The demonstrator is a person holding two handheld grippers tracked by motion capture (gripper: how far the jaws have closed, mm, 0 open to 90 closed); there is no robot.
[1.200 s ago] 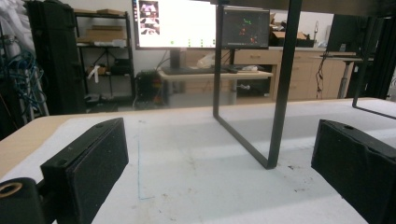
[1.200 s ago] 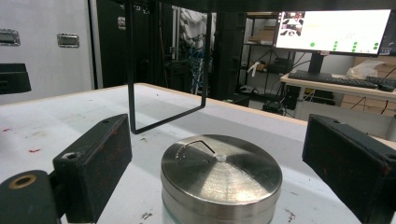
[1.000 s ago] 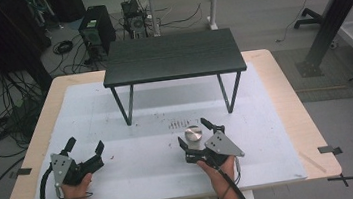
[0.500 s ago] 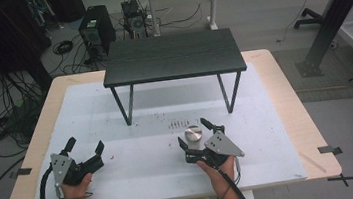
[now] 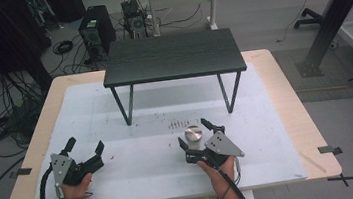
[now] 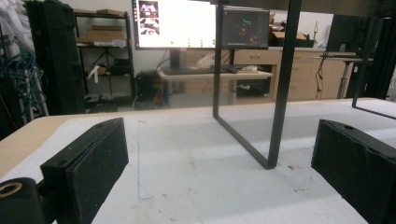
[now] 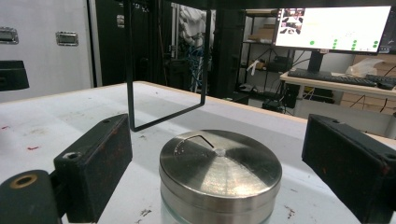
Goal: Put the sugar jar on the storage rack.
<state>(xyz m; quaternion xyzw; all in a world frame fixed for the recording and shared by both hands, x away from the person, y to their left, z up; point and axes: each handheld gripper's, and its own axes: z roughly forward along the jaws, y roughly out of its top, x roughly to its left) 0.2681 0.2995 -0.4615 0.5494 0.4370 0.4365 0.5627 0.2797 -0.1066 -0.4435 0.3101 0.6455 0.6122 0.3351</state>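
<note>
**Metal-lidded jar between open right jaws, no grip made**

The jar point(image 7: 220, 179) is seen standing upright on the white table cover point(image 5: 131, 114), near the person's edge and just in front of the small black table point(image 5: 172, 57), toward its right leg. In the right gripper view it is bracketed by the right gripper point(image 5: 198, 136): the jaws stand wide, a clear gap is visible on each side of the lid, and nothing is gripped. The left gripper point(image 5: 85, 148) is held well apart to the left, jaws likewise spread wide and empty, with bare cover in front of it.

Handling, as judged: the lid is brushed metal, smooth and probably slippery under the pads; a strip of what appears to be glass is seen beneath it, so the body is taken as rigid but breakable. Moderate weight is expected. Whether the lid is screwed tight cannot be told, so a hold on the lid alone is considered risky. A hold across the round side wall just below the lid, jaws level and centred, is judged soundest, with closing force kept modest.
</note>
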